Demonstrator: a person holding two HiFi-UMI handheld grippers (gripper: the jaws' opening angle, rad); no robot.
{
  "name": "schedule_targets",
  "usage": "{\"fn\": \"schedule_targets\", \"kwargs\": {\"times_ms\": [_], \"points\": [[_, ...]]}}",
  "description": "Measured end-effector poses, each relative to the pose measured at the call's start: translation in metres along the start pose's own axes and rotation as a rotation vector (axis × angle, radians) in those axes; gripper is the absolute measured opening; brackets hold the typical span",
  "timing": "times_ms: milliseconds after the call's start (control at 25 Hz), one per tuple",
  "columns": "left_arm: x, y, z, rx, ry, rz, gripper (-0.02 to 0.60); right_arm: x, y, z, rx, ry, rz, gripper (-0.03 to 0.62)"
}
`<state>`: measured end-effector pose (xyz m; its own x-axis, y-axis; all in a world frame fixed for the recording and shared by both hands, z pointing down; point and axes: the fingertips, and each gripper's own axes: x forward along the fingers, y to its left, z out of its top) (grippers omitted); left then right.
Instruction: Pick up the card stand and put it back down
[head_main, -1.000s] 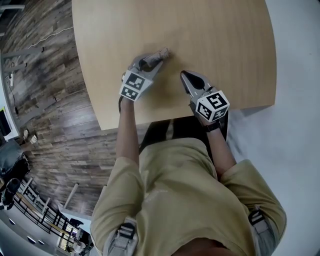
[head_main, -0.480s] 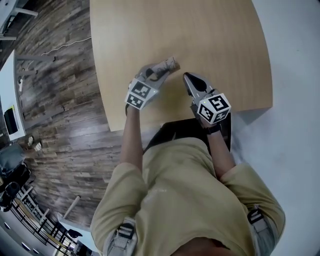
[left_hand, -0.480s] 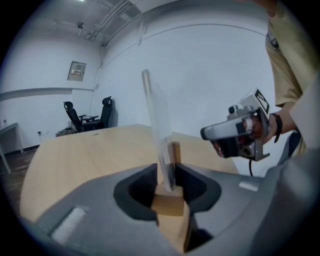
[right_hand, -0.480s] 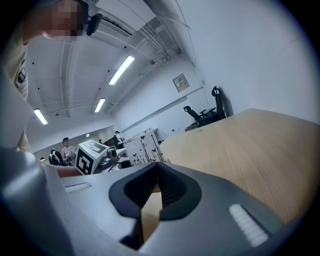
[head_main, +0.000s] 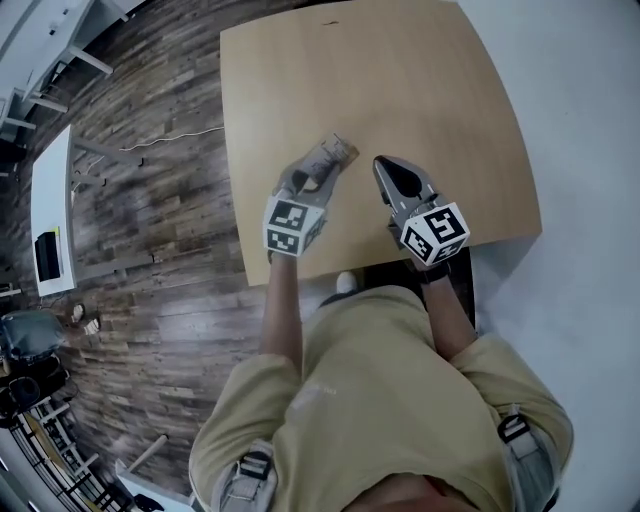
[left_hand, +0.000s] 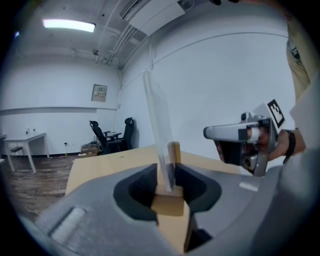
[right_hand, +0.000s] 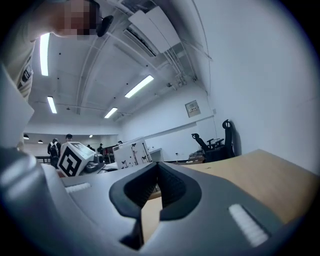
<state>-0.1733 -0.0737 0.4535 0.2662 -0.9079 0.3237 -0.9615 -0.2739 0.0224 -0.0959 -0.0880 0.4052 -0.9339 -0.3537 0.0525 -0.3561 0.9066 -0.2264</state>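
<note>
The card stand (head_main: 337, 151), a small wooden block with a clear upright sheet, is between the jaws of my left gripper (head_main: 322, 168) over the near middle of the wooden table (head_main: 400, 70). In the left gripper view the pads press on both sides of the stand's wooden base (left_hand: 173, 156), and the clear sheet (left_hand: 157, 112) rises above them. I cannot tell whether the base touches the tabletop. My right gripper (head_main: 386, 166) is just to the right of the stand, shut with nothing in it; its jaws meet in the right gripper view (right_hand: 159, 170).
The table's near edge (head_main: 330, 268) lies just behind both grippers, with dark wood floor (head_main: 150, 230) to the left and pale floor (head_main: 580, 150) to the right. Office chairs (left_hand: 111, 134) stand far beyond the table.
The head view has swung, so more of the table and floor shows now. The left gripper keeps its hold on the stand, and the right gripper stays beside it.
</note>
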Motion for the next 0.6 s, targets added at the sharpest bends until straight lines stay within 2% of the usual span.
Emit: {"fn": "schedule_targets", "kwargs": {"times_ms": [80, 280, 400, 600], "points": [[-0.016, 0.002, 0.016, -0.012, -0.036, 0.046, 0.114, -0.001, 0.003, 0.013, -0.029, -0.002, -0.029, 0.006], [-0.054, 0.005, 0.043, -0.017, -0.112, 0.144, 0.114, -0.010, -0.002, 0.030, -0.004, 0.006, -0.132, 0.006], [-0.073, 0.008, 0.050, -0.016, -0.142, 0.208, 0.114, -0.010, -0.001, 0.033, -0.018, 0.017, -0.161, 0.006], [-0.101, 0.014, 0.069, -0.021, -0.251, 0.324, 0.114, -0.011, 0.004, 0.037, -0.050, 0.043, -0.188, 0.006]]}}
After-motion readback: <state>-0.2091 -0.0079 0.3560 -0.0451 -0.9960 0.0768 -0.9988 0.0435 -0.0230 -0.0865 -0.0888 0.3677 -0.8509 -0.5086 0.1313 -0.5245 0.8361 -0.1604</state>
